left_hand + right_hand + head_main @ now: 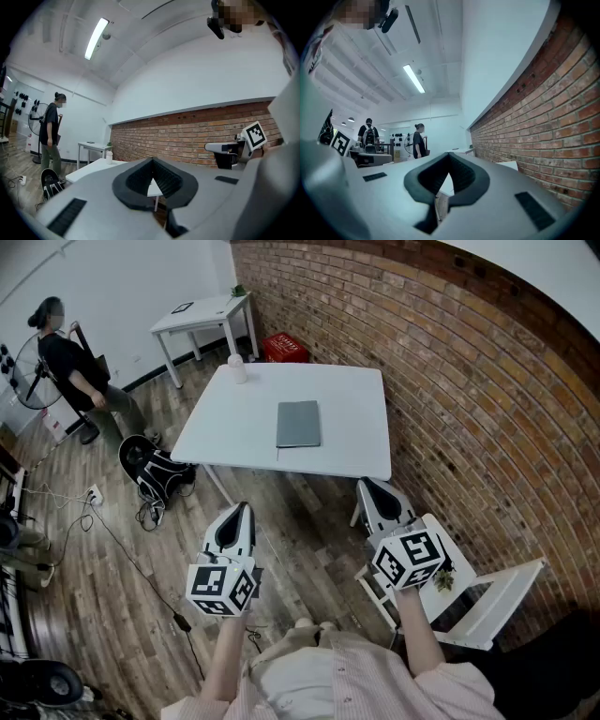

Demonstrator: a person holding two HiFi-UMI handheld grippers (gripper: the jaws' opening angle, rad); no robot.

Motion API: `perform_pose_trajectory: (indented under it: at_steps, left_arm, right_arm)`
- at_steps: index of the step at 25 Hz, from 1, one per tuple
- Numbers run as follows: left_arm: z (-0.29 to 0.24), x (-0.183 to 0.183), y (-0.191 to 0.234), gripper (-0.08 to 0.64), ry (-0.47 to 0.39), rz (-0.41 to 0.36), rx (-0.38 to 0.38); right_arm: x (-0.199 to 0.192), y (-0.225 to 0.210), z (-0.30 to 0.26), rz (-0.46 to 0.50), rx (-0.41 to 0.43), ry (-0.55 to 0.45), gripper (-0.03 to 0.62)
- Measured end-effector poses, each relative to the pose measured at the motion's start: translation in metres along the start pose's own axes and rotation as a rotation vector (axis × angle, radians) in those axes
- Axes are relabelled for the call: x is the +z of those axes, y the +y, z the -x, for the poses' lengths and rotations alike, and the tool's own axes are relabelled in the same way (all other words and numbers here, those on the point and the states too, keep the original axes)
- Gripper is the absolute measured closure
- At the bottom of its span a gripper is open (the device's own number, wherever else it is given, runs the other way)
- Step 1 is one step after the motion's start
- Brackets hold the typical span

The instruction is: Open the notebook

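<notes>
- The square white table is left bare around a flat grey notebook.
- Its upper-left corner is occupied by a small white bottle.
- Frame right is closed by a red brick wall.

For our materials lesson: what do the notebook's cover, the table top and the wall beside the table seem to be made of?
Notebook: matte grey-green cover, perhaps card or faux leather; it looks flat with no shine.
Table: smooth white top, likely laminate or painted board; the colour is even with no grain.
Wall: bare red-brown brick, with rough courses and pale mortar lines.
</notes>
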State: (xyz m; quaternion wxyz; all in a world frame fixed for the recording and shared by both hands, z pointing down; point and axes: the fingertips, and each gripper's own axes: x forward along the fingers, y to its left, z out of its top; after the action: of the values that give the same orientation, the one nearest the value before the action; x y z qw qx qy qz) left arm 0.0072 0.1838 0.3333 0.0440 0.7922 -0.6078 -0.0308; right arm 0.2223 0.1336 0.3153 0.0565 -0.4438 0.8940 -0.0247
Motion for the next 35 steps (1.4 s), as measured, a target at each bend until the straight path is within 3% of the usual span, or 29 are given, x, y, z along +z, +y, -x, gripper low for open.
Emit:
perform_pose_trajectory:
  at_steps: [18, 28, 35]
  left_arm:
    - [-0.015, -0.009, 0.022, 0.568, 0.017, 0.008, -0.035]
    - [-0.023, -0.016, 0.043, 0.568, 0.048, 0.019, -0.050]
    - [-0.032, -0.021, 0.052, 0.568, 0.070, 0.027, -0.046]
  right_arm:
    - [-0.018, -0.001, -0.029, -0.048, -0.029, 0.009, 0.583]
    - [-0.038, -0.001, -0.046, -0.071, -0.086, 0.035, 0.436]
    - [-0.044, -0.012, -0.051, -0.082, -0.107, 0.056, 0.414]
